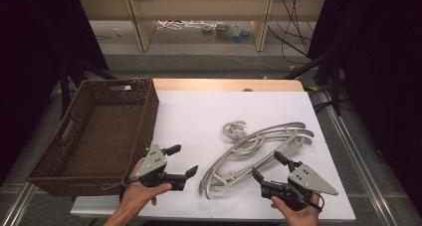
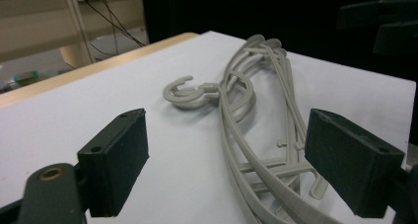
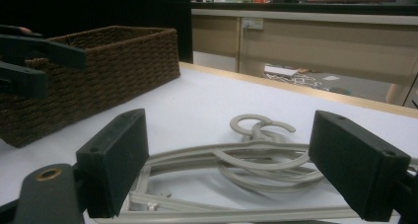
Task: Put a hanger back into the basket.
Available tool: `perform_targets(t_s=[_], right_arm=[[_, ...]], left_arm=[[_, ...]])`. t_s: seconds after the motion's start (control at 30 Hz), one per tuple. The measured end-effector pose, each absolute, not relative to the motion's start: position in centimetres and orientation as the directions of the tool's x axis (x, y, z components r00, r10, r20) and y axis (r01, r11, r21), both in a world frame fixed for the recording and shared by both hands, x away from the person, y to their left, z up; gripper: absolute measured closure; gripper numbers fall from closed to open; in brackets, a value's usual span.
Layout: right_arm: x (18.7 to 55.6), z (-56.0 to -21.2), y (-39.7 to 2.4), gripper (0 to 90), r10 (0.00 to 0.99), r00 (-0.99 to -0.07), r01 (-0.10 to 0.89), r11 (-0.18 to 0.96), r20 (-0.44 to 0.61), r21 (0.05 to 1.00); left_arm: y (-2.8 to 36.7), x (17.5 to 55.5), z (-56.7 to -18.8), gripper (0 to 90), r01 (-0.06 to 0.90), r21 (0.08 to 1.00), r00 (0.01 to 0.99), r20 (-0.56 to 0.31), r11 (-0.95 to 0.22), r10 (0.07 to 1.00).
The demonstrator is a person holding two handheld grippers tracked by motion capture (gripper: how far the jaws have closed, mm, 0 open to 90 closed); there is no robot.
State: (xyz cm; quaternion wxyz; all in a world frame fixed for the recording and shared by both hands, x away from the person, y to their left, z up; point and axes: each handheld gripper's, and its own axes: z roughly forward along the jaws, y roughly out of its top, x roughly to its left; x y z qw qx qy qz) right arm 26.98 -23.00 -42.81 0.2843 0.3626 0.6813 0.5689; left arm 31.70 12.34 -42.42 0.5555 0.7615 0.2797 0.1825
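A tangle of grey plastic hangers (image 1: 254,151) lies on the white table, hooks toward the far side (image 2: 256,125) (image 3: 246,160). My left gripper (image 1: 181,160) is held near the front edge, left of the hangers, open with nothing between its jaws (image 2: 226,160). To the right of the pile's near end, my right gripper (image 1: 267,166) is also open and bare (image 3: 226,169). Each jaw pair points at the hangers without touching them.
A brown wicker basket (image 1: 94,131) stands at the table's left edge, with nothing visible inside; its wall (image 3: 98,71) rises behind the left gripper's jaws (image 3: 29,61). The white tabletop (image 1: 199,116) extends beyond the hangers. Cables and shelving lie on the floor past the table.
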Motion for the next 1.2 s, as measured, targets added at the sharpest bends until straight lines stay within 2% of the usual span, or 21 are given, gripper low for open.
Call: perform_targets(t_s=[0.13, 0.23, 0.4, 0.7, 0.9, 1.07, 1.2], right_arm=[[27.2, -42.8, -23.2, 16.3, 0.818, -0.576, 0.146, 0.089, 0.011, 0.985], [27.0, -42.7, -23.3, 16.3, 0.817, -0.575, 0.197, 0.077, 0.051, 0.977], [27.0, -42.7, -23.4, 17.1, 0.817, -0.575, 0.181, 0.068, 0.050, 0.981], [26.9, -42.6, -23.5, 17.0, 0.817, -0.575, 0.190, 0.074, 0.050, 0.979], [27.0, -42.6, -23.4, 17.0, 0.813, -0.579, 0.199, 0.075, 0.056, 0.977], [27.0, -42.6, -23.4, 17.0, 0.811, -0.583, 0.186, 0.074, 0.049, 0.980], [27.0, -42.5, -23.4, 17.2, 0.805, -0.590, 0.186, 0.068, 0.056, 0.980]], left_arm=[[10.6, 33.0, -42.4, 18.3, 0.276, 0.910, 0.796, -0.037, -0.308, 0.605], [9.2, 34.0, -42.4, 20.9, 0.296, 0.874, 0.802, -0.009, -0.385, 0.597], [7.0, 35.9, -42.8, 29.9, 0.310, 0.823, 0.818, 0.025, -0.476, 0.575], [4.0, 38.1, -43.7, 34.8, 0.381, 0.760, 0.821, -0.015, -0.526, 0.571], [2.3, 39.4, -44.3, 35.9, 0.385, 0.716, 0.830, 0.008, -0.583, 0.558], [0.6, 40.2, -45.0, 40.4, 0.384, 0.685, 0.835, 0.029, -0.619, 0.550], [-0.2, 40.7, -45.3, 47.4, 0.379, 0.652, 0.840, 0.055, -0.656, 0.540]])
